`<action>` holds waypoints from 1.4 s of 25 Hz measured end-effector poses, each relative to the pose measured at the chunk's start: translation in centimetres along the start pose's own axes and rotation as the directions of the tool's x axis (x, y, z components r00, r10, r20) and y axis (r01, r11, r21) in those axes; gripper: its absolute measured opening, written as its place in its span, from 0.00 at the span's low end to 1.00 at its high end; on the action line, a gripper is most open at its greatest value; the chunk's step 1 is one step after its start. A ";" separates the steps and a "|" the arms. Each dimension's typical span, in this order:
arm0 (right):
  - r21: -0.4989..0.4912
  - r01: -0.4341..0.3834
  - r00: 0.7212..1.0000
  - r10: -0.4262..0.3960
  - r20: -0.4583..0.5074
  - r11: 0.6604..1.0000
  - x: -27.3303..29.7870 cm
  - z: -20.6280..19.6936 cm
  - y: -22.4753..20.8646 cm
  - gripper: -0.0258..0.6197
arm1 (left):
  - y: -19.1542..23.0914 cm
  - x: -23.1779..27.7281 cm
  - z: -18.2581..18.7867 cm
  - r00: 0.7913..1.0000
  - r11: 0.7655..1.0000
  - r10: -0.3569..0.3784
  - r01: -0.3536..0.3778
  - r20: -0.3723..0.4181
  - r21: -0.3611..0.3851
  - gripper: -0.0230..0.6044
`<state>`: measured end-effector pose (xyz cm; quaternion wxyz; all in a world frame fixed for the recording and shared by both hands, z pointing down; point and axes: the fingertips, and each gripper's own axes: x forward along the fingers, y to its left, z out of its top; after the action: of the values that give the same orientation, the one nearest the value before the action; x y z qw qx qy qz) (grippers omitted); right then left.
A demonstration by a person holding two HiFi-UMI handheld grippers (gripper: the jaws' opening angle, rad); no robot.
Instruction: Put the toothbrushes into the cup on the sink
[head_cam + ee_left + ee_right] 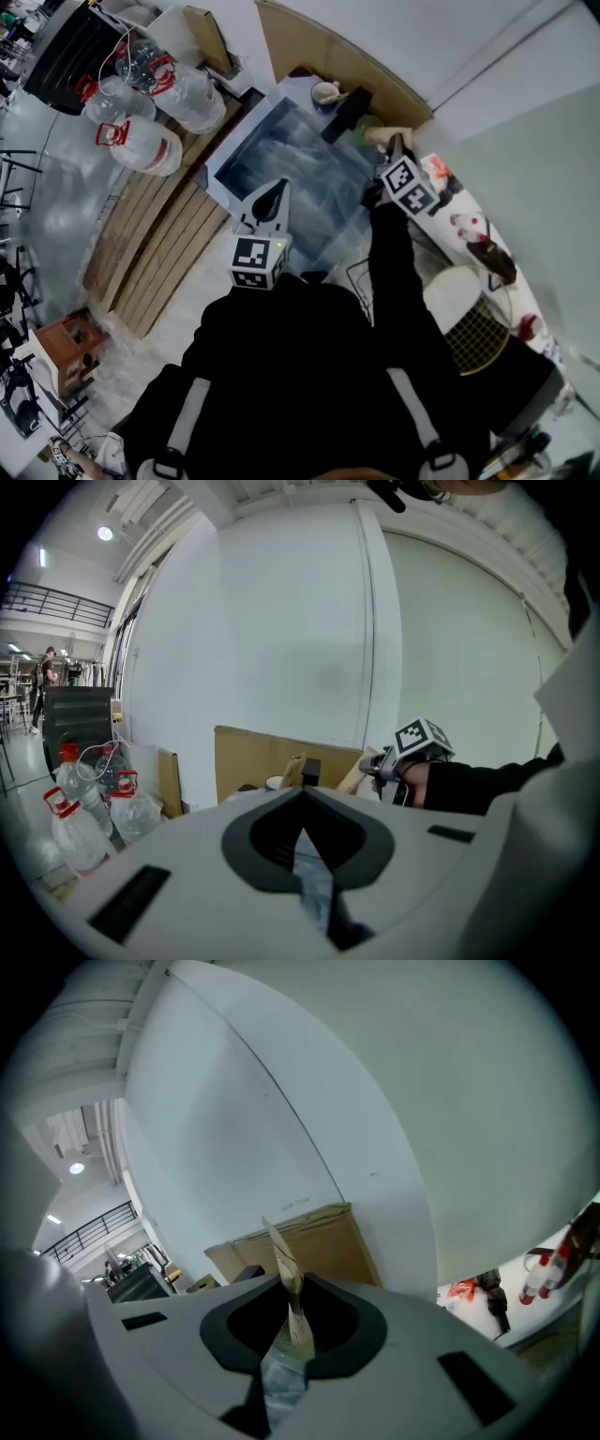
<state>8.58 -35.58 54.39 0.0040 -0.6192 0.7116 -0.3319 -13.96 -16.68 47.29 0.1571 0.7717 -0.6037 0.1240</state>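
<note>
A white cup (325,94) stands at the far corner of the steel sink (246,155); the left gripper view also shows the cup (274,783), small, beyond the jaws. My right gripper (392,152) hovers over the sink's right rim, near the cup, shut on a toothbrush in a tan paper wrapper (378,136). In the right gripper view the wrapped toothbrush (281,1255) sticks up from between the jaws of the right gripper (286,1290). My left gripper (273,194) hangs over the sink's near part, its jaws together and empty. The left gripper (302,808) points toward the back wall.
Several large plastic water bottles (150,94) stand on the floor left of the sink. Cardboard sheets (323,52) lean on the wall behind it. A black object (347,112) lies by the cup. Red-capped bottles (473,234) and a wire basket (478,333) are on the right.
</note>
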 end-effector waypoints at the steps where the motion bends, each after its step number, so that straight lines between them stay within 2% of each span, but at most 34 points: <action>1: 0.002 0.004 1.000 -0.004 -0.002 1.000 0.1 -0.1 0.0 0.09 | 0.1 0.0 0.0 1.000 1.000 0.002 -0.002 0.000 0.000 0.04; 5: 0.006 0.002 1.000 -0.002 -0.003 1.000 0.0 -0.5 0.4 0.12 | 0.2 -0.1 0.0 1.000 1.000 0.002 -0.002 0.001 0.004 0.04; 8: -0.012 -0.007 1.000 0.007 -0.014 1.000 0.1 -0.8 0.9 0.25 | 0.1 0.0 -0.1 1.000 1.000 -0.004 0.004 -0.001 0.007 0.04; 10: -0.017 -0.012 1.000 0.012 -0.018 1.000 0.0 -0.8 1.0 0.28 | -0.1 0.2 0.0 1.000 1.000 -0.010 0.010 0.000 0.009 0.04; 16: -0.016 -0.035 0.999 0.035 0.012 0.999 -1.5 0.0 1.3 0.29 | -0.5 0.3 -0.1 1.000 1.000 -0.023 0.023 0.002 0.015 0.04; 24: -0.043 -0.106 0.992 0.109 0.057 0.993 -4.8 1.4 2.9 0.29 | -1.2 0.2 0.5 0.999 0.999 -0.031 0.030 0.030 0.015 0.04; 35: -0.173 -0.186 0.969 0.210 0.130 0.967 -11.6 2.5 5.9 0.28 | -2.3 -1.1 1.7 0.995 0.999 -0.030 0.029 0.092 0.019 0.04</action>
<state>7.15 -26.45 44.91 0.0400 -0.5661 0.7920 -0.2251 -11.99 -15.84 45.08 0.1240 0.7867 -0.5978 0.0912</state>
